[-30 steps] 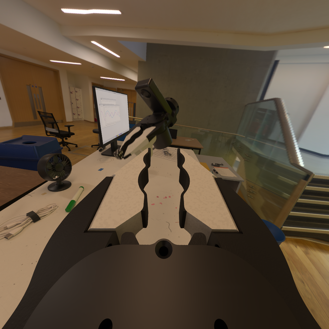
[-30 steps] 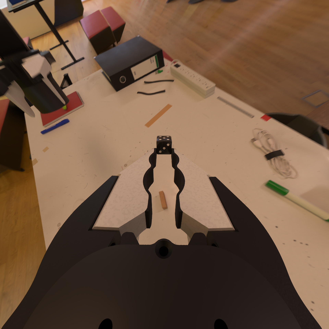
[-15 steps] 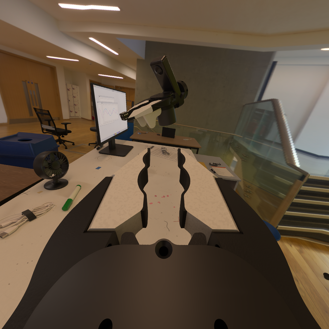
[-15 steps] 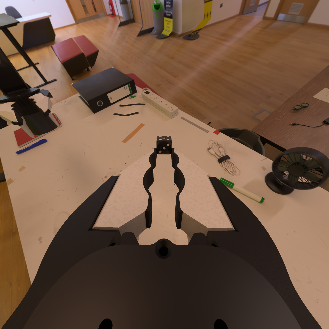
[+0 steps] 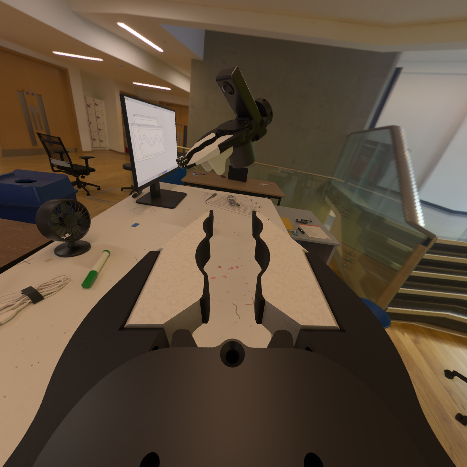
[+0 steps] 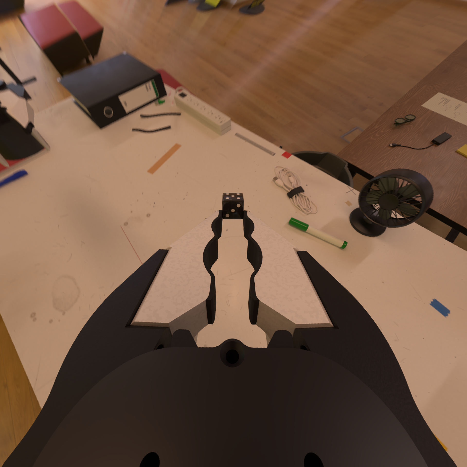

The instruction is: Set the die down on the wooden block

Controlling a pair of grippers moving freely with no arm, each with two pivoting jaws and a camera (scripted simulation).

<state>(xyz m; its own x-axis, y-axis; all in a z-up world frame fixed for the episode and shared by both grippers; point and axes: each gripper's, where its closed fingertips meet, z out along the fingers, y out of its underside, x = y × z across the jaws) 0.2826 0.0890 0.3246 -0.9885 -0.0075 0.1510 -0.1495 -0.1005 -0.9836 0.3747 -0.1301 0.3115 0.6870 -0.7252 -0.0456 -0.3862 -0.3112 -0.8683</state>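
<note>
The right hand-held gripper [image 6: 232, 214] is pinching the black die [image 6: 232, 206] between its fingertips, just above the middle of the right wrist frame, hanging clear above the desk [image 6: 101, 227]. The left hand-held gripper [image 5: 232, 214] is sitting spread with nothing between its fingers. A green marker [image 6: 318, 233] and a fan [image 6: 390, 202] are lying at right of the die. The wooden block is showing in neither view.

Long ceiling lights [image 5: 140, 36] give even, bright, warm light, and the lit monitor [image 5: 151, 141] glows white ahead and left of the left claw [image 5: 232, 214]. On the table [image 6: 75, 227], soft shadows lie beside the fan [image 6: 390, 202] and marker [image 6: 318, 233], right of the right claw [image 6: 232, 214]. Straight lines bow toward the edges, where the floor [image 6: 278, 50] looks slightly smeared.
</note>
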